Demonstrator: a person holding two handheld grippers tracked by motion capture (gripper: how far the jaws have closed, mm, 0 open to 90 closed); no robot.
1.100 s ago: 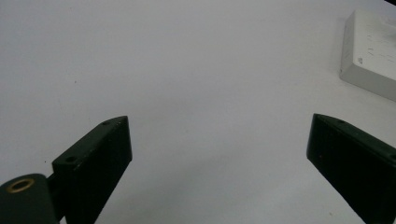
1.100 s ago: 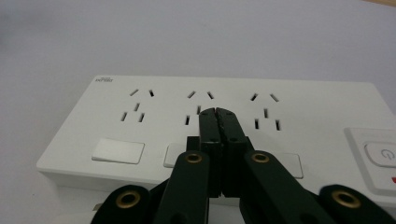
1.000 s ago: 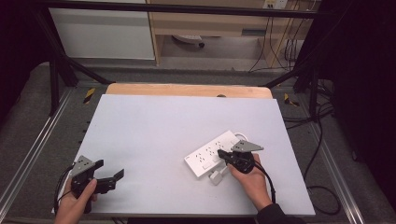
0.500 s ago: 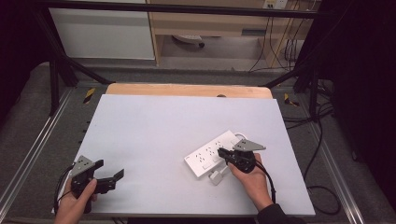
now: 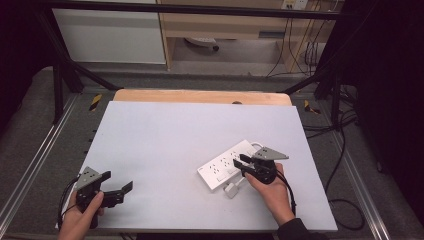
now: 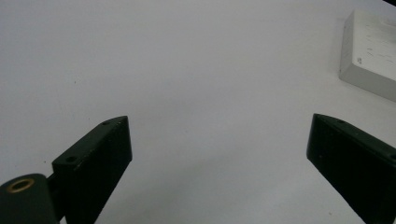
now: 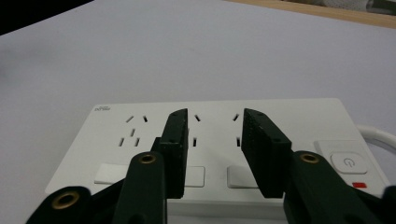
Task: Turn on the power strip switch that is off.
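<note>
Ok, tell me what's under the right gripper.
The white power strip lies flat on the table beneath the right gripper, its sockets and power button showing. The strip's near end is covered in the high view.

The table (image 5: 165, 135) has a smooth, matt, pale grey-white top, with a bare wooden strip (image 5: 200, 96) of light, satin finish along its far edge. The power strip (image 7: 219, 140) is smooth white plastic with a faint sheen, and its cord (image 7: 378, 135) looks like white, rubbery plastic. The right tool (image 7: 215, 140) has matt black jaws, their inner faces finely ribbed, with brass-coloured metal inserts. The left tool (image 6: 219, 158) has the same matt black finish. A grey matt plate (image 5: 270, 153) tops the right tool.
</note>
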